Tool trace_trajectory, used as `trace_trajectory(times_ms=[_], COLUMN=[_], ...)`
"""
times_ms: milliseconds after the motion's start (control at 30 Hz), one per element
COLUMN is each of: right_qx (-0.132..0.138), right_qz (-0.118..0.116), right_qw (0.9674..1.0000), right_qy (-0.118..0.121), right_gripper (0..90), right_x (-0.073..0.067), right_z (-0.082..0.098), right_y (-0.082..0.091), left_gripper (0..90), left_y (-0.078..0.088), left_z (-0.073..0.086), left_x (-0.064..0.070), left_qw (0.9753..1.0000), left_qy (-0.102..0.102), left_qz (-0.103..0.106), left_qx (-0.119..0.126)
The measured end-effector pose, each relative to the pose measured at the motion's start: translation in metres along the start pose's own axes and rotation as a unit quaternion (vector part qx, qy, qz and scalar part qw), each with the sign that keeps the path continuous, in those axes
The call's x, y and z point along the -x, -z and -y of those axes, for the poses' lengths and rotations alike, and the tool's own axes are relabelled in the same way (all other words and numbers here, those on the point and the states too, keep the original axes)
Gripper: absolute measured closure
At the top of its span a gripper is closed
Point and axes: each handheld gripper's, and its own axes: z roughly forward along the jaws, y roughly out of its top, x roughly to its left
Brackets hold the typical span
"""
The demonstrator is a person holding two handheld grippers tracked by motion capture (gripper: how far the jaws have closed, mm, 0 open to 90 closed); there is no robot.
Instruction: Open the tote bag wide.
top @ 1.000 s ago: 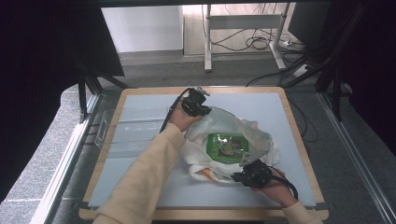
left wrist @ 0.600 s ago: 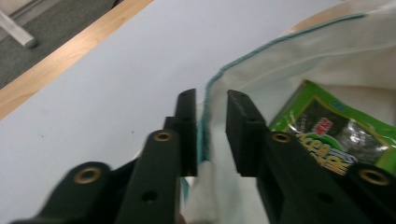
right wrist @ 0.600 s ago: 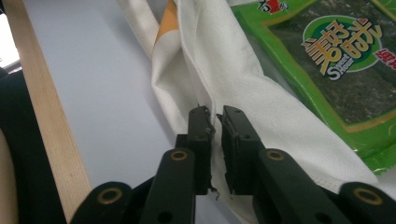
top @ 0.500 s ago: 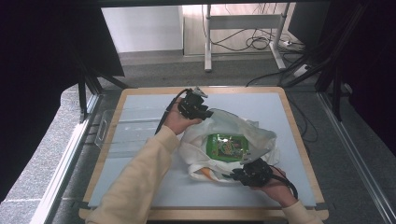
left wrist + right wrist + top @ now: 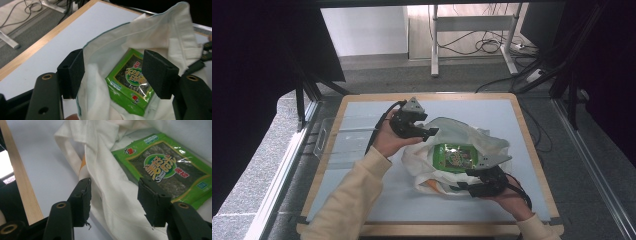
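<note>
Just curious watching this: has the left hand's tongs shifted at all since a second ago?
Yes. The left tongs have pulled back from the table's far wooden edge toward the person, their jaws just opening off the white cloth bag.

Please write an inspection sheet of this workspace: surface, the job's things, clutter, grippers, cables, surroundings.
Surface: pale table top with wooden rim.
Job's things: white cloth bag lies open; green snack packet inside it.
Clutter: clear plastic holder at the table's left edge.
Grippers: left gripper open, bag's edge between the jaws, pads not pressing; right gripper open over bag cloth. Both have just been opening.
Cables: black cable trails from left gripper; loose cables on floor behind.
Surroundings: grey floor, desk legs, dark frame.
</note>
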Motion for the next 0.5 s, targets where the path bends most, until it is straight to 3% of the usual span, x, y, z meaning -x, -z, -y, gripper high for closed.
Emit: trace_trajectory(times_ms=[200, 500], right_qx=[0.009, 0.018], right_qz=[0.003, 0.013], right_qw=[0.9999, 0.9995], right_qy=[-0.008, -0.022], right_gripper=[41.5, 42.3], right_x=[0.002, 0.007], right_z=[-0.006, -0.014], right_y=[0.005, 0.011], left_gripper=[33.4, 33.0], left_y=[0.012, 0.017], left_z=[0.016, 0.039], left_x=[0.012, 0.022], left_qw=[0.9998, 0.9996], left_qy=[0.005, 0.009], left_qz=[0.018, 0.027], left_qx=[-0.002, -0.006])
